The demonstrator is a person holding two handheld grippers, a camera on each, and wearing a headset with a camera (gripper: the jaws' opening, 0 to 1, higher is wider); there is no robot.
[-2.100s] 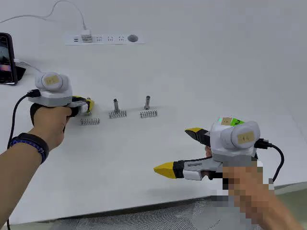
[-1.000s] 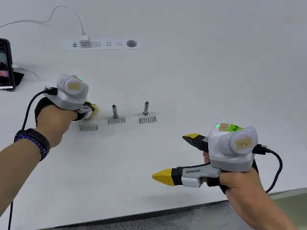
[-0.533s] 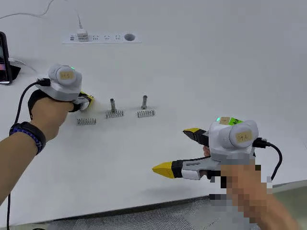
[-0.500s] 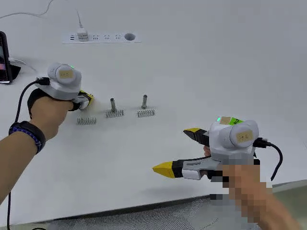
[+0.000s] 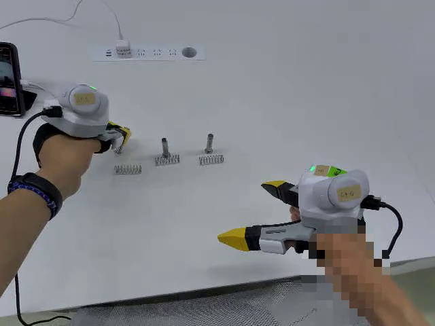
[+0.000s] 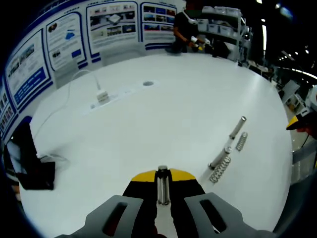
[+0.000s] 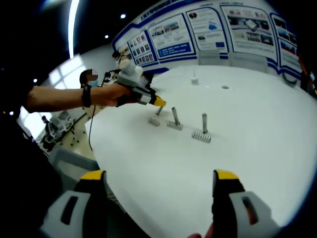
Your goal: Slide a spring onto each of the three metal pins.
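**Left claw higher above the spring row than two seconds ago**

Measured against the three springs, the left claw stands further above the row than in the earliest frame, and its gripper body is tipped further over. The right claw holds the same station.

1. Left claw: the jaws are closed to a narrow slit on the first pin, which lies lengthwise between them in the left gripper view. In the head view the shaft hangs tilted below the yellow tips. Whether its lower end touches the tabletop cannot be determined.
2. First spring: it lies flat just in front of the held pin, apart from it.
3. Middle pin and right pin: both stand upright. The middle spring and right spring lie flat at their bases.
4. Right claw: it hovers near the front edge, well apart from the row, with jaws spread wide and nothing between them.
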